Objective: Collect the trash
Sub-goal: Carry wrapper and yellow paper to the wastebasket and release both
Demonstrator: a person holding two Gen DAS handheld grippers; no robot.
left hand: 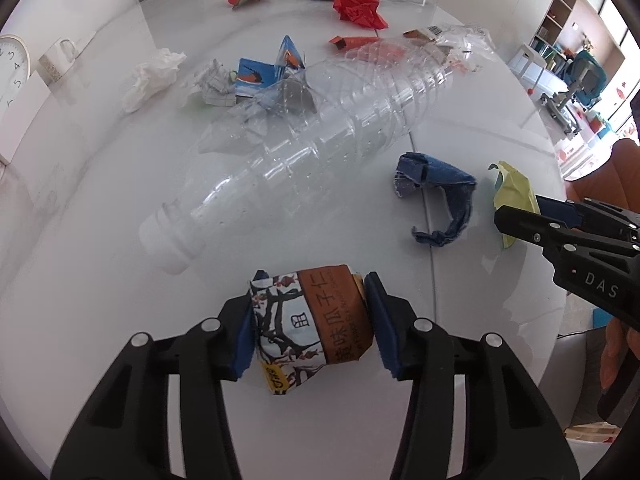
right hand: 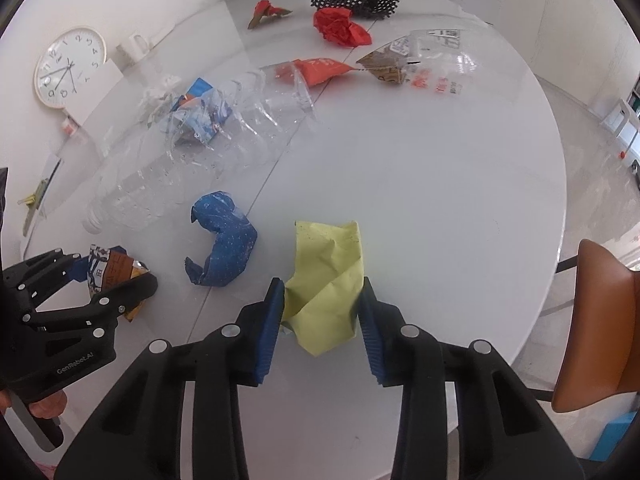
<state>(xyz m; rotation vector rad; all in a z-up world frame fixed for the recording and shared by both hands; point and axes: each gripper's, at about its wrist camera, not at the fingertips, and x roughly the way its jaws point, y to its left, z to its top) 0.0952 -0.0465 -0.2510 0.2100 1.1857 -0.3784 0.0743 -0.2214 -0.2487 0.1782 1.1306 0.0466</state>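
Bright, even daylight fills both views, entering from windows at the far right. The glossy white table [left hand: 460, 92] carries soft glare and pale reflections, with only faint shadows. Focus is sharp centrally; fisheye distortion bends the edges, and corners vignette to black.

Both wrist views look down and forward, close over the table [left hand: 460, 128]; both share the bottle [left hand: 304, 156], blue scrap [right hand: 224, 248] and each other's gripper
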